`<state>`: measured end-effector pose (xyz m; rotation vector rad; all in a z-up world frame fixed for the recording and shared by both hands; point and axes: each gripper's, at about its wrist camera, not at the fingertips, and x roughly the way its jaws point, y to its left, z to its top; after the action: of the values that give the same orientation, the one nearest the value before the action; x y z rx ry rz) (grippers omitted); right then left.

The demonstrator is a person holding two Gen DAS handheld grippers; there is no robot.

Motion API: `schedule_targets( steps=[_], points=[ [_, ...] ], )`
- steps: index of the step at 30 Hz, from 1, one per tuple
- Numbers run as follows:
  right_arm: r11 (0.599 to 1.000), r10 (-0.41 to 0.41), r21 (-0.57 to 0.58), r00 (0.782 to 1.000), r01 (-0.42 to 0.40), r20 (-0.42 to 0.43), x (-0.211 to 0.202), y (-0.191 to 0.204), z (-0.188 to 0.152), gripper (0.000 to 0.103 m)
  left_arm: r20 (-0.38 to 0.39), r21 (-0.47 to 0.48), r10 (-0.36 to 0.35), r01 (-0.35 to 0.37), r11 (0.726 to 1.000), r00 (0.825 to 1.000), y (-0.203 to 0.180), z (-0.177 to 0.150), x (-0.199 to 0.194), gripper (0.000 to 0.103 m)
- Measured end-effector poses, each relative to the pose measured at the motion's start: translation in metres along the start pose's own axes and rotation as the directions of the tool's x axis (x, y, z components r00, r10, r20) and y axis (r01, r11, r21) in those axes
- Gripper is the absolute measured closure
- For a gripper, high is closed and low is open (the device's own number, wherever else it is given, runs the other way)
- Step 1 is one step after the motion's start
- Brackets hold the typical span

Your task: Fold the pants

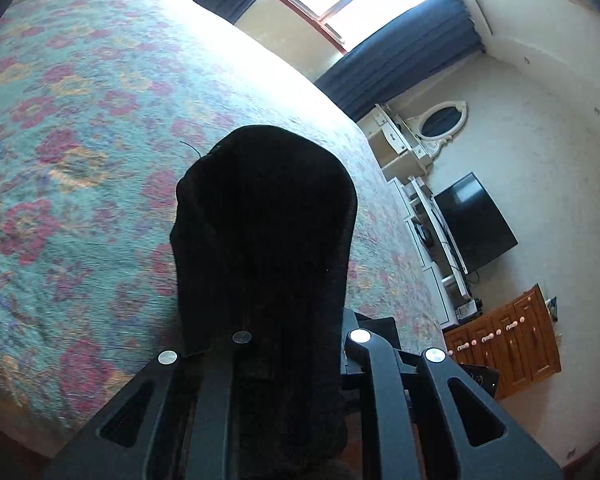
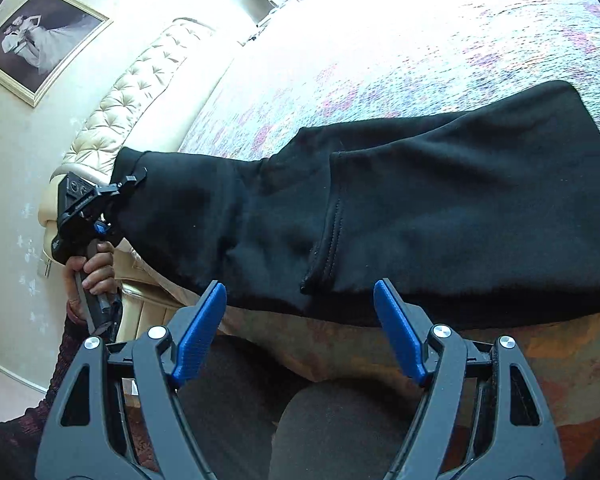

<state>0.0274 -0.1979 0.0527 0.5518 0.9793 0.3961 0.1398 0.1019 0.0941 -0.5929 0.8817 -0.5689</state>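
- The left gripper (image 2: 134, 184) has its fingers pinched on one end of the black pants (image 2: 420, 208), lifting that end clear of the bed (image 2: 440, 64).
- The rest of the pants lies across the flowered bedspread.
- The right gripper (image 2: 300, 320) hovers just before the pants' near edge, blue fingers (image 2: 202, 332) spread, holding nothing.

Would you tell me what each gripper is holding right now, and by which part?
The left gripper is shut on the black pants at one end edge, lifting it. The right gripper is open and holds nothing.
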Motion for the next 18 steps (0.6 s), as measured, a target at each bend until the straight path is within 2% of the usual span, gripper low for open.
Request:
schedule_targets(
  steps=[3,6,8,12,18],
  points=[
    [0.999,-0.008,0.033,1.000,0.007,0.029,-0.014,-0.009,-0.001,0.027,-0.044,0.080,0.016,-0.012,0.997,0.999,-0.037,-0.002,0.029,0.088],
    [0.997,-0.002,0.071,0.999,-0.001,0.050,-0.023,-0.015,-0.001,0.027,-0.089,0.113,0.023,-0.013,0.994,0.996,-0.061,-0.012,0.061,0.088],
    [0.997,-0.010,0.079,0.998,0.005,0.066,-0.029,-0.016,-0.001,0.027,-0.115,0.123,0.034,-0.020,0.992,0.993,-0.070,-0.021,0.082,0.088],
    [0.996,-0.021,0.088,0.994,0.012,0.110,-0.034,-0.016,0.001,0.027,-0.149,0.192,0.106,-0.077,0.978,0.983,-0.092,-0.039,0.120,0.088],
    [0.988,-0.074,0.151,0.978,0.045,0.195,-0.052,-0.030,0.005,0.027,-0.208,0.188,0.169,-0.130,0.974,0.963,-0.099,-0.066,0.171,0.088]
  ],
)
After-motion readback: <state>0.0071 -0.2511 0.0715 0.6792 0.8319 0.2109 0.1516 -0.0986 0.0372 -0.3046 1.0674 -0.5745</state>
